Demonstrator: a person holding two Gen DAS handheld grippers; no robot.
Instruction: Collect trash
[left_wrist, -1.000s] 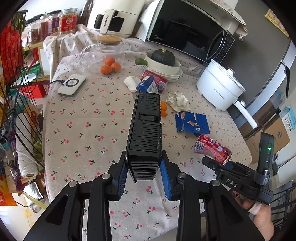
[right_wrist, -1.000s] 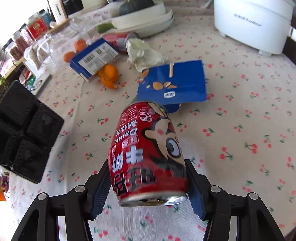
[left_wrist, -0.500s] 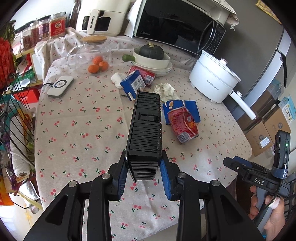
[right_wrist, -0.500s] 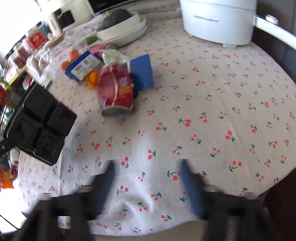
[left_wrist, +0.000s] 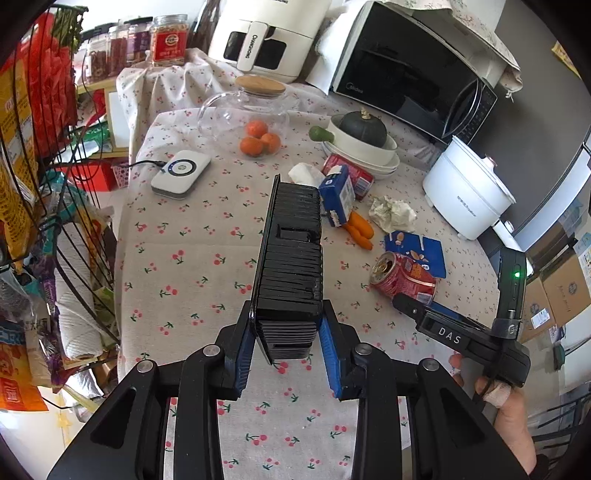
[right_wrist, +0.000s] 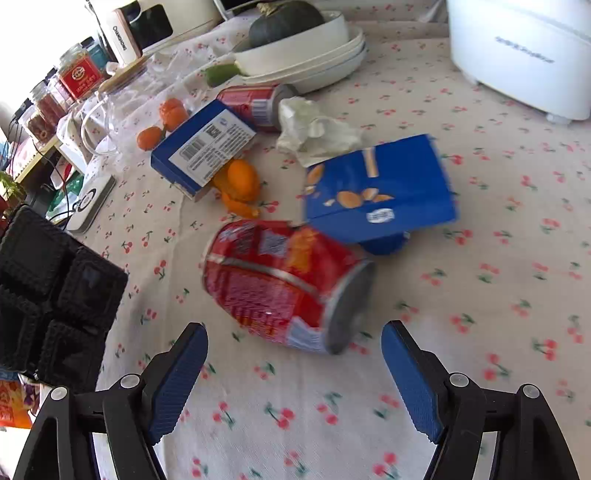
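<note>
can (right_wrist: 284, 291) lies on its side on the counter (right_wrist: 480, 314), touching the blue carton's (right_wrist: 380, 188) near edge, its long axis slanting across the right gripper (right_wrist: 291, 373), which is nearer, spread wide and empty just short of it. left gripper (left_wrist: 287, 354) is clamped on the black tray (left_wrist: 291, 258), farther from the can.

Trash on the cherry cloth

Red can (right_wrist: 284, 291) lies on its side, blurred, touching the flattened blue carton (right_wrist: 380, 188); crumpled tissue (right_wrist: 314, 131) just beyond.
</note>
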